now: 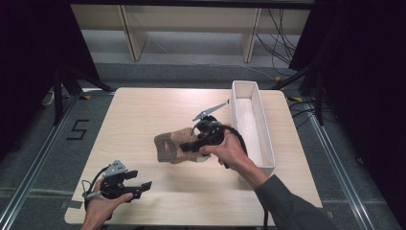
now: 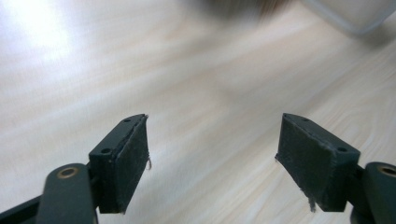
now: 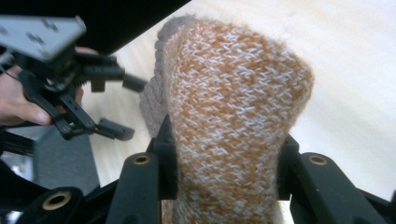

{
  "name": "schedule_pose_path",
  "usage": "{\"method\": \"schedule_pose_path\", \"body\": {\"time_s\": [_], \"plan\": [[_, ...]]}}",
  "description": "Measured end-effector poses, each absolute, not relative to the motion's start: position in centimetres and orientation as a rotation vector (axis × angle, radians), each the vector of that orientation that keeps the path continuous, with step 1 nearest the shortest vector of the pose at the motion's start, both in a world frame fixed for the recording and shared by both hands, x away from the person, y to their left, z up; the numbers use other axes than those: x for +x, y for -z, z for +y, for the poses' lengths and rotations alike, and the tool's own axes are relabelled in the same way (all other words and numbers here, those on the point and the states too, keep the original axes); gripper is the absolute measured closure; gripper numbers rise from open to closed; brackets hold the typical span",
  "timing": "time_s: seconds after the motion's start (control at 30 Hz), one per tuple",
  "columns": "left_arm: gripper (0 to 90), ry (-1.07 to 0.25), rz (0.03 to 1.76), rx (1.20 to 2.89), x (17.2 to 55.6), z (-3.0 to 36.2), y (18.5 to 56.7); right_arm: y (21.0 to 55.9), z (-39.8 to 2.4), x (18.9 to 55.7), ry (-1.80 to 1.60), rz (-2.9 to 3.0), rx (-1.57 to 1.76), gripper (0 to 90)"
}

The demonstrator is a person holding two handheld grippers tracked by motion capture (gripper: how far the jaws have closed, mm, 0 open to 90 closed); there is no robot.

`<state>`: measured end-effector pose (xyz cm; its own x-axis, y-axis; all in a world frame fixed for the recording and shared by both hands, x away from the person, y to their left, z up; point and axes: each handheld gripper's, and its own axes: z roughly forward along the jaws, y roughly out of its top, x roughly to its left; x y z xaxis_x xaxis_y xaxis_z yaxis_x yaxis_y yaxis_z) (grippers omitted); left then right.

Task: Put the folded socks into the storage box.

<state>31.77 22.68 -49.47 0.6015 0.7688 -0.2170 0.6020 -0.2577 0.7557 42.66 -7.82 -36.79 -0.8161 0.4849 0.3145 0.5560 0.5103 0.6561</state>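
Between the right tongs (image 3: 224,172), clamped knitted sock (image 3: 233,93).

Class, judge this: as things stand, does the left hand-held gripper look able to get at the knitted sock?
Probably yes. The left hand-held gripper is open with nothing between its jaws, and bare table lies between it and the knitted sock, though the right hand-held gripper already clamps the sock's other end.

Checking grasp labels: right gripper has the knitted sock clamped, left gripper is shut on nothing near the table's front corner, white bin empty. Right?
One thing is off: the left gripper is open, not shut; the left gripper view shows its jaws wide apart over bare table. The rest holds: the right gripper clamps the knitted sock, and the white bin looks empty in the high view.
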Motion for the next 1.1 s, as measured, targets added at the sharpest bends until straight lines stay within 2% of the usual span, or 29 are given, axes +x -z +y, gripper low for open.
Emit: {"method": "schedule_pose_path", "body": {"time_s": [0.03,0.07,0.23,0.47,1.1], "plan": [[22.8,-0.237,1.078,2.018,31.8,22.9,49.6,35.6,-8.3,43.0,1.190,-2.694,-0.924,58.6],[22.7,-0.233,1.090,1.988,31.8,22.6,49.9,34.8,-8.7,43.2,1.184,-2.717,-0.929,58.6],[16.8,-0.195,1.104,2.057,31.8,22.8,50.5,32.5,-10.6,44.3,1.156,-2.796,-0.966,58.5],[16.4,-0.187,1.116,2.100,31.6,22.9,50.7,30.2,-14.0,45.3,1.136,-2.832,-1.105,58.5],[18.2,-0.190,1.076,2.145,31.4,22.5,50.7,26.5,-24.3,47.7,1.208,-2.898,-1.416,58.4]]}}
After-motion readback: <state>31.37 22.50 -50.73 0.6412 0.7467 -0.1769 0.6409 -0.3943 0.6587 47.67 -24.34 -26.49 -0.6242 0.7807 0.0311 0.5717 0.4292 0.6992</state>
